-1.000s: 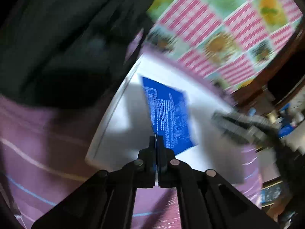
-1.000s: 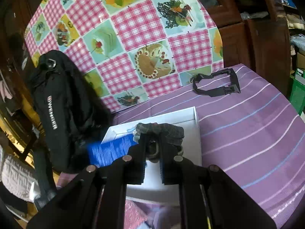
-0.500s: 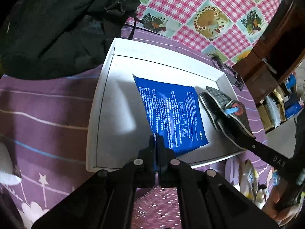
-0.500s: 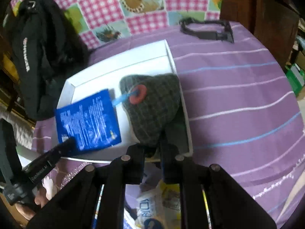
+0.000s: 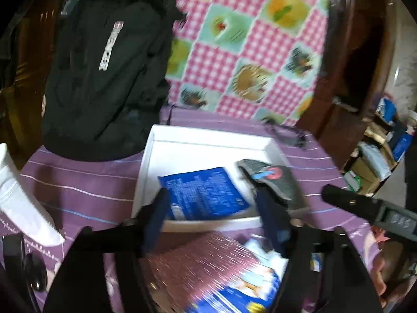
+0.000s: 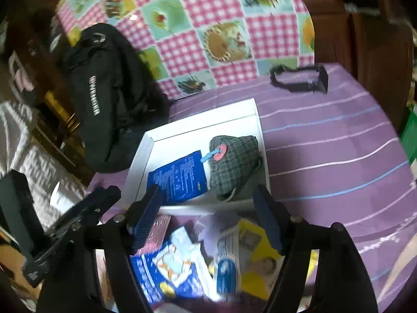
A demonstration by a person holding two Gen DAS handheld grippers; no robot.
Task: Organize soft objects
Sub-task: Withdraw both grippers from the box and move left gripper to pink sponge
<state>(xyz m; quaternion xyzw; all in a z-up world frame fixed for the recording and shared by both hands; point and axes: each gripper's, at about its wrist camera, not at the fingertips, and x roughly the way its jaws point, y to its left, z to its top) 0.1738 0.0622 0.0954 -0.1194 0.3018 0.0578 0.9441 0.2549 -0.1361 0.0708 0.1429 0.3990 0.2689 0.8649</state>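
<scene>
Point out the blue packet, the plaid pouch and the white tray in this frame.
blue packet (image 6: 177, 180): right wrist view, middle of its printed face.
plaid pouch (image 6: 232, 167): right wrist view, checked fabric below the red ring.
white tray (image 6: 142, 157): right wrist view, bare left wall.

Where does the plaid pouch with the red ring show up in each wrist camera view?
Left wrist: plaid pouch right of centre, at the white tray's right edge.
Right wrist: plaid pouch near centre, in the tray's right half.
Shared landmark: blue packet lies immediately left of it.
</scene>
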